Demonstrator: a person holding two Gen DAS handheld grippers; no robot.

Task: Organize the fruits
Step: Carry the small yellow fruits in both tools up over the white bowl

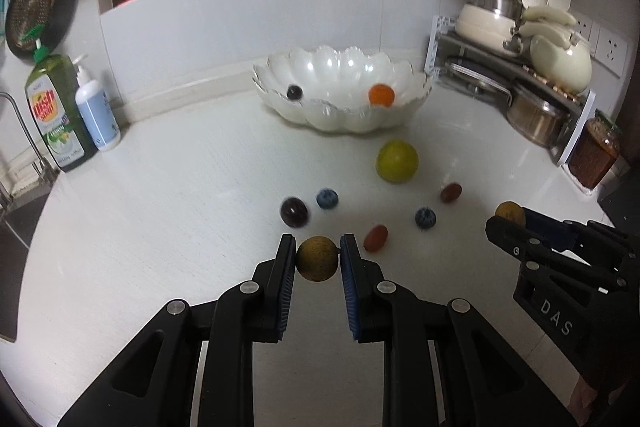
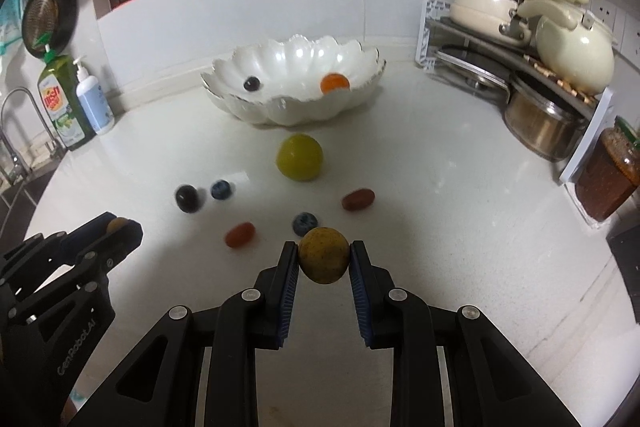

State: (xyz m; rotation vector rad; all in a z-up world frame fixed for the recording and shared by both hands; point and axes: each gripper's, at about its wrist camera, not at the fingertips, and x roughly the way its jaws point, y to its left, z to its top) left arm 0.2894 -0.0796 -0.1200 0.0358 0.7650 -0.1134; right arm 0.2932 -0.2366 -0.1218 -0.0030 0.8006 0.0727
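A speckled brown-yellow round fruit (image 1: 317, 259) is pinched by the left gripper (image 1: 318, 257) at lower centre; another brownish round fruit (image 2: 324, 255) is clamped in the right gripper (image 2: 325, 255). Both are judged mid-carry; release into the scalloped white bowl (image 1: 320, 119), upper centre, is called for next.

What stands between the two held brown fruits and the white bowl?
Loose fruit lies on the counter under both paths: the yellow-green fruit nearest the white bowl, with berries and small red fruits nearer. Both the left gripper and the right gripper hold their fruits, so carrying them over should clear it.
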